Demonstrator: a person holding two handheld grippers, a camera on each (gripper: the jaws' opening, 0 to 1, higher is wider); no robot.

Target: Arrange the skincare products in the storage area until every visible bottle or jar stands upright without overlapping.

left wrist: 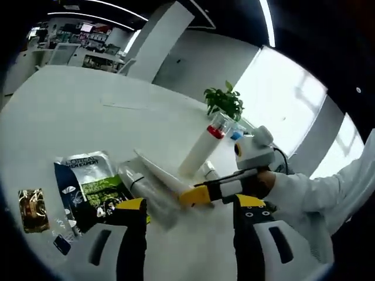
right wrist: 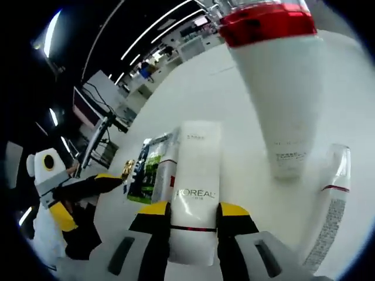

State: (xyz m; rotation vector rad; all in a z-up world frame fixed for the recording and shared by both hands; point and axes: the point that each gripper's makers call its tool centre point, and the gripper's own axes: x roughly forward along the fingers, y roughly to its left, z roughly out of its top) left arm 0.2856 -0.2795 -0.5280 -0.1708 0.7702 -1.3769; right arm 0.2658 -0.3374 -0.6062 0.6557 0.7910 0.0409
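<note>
my right gripper (right wrist: 194,219) has its jaws closed in on the white l'oreal tube (right wrist: 196,181), one yellow-tipped jaw against each side of the tube near its lower end; the tube runs forward along the jaws, lying rather than standing, as far as i can judge. from the left gripper view the same tube (left wrist: 158,172) slants across the white table (left wrist: 88,111) with the right gripper (left wrist: 199,195) pinching one end. my left gripper (left wrist: 190,208) hangs wide open with nothing between its jaws, near the clear wrapped pack (left wrist: 143,190). already upright: the tall white bottle with the red band (right wrist: 281,88), standing just beyond the tube. a slim clear tube (right wrist: 331,205) lies on the table at the right, and a green sachet pack (left wrist: 94,184) lies flat with a small gold sachet (left wrist: 32,208) beside it. i read this as the standing-up step for the l'oreal tube. next move calls for tipping it vertical onto a bare patch clear of the red-banded bottle, then letting go gently; a tube may topple on its cap.
</note>
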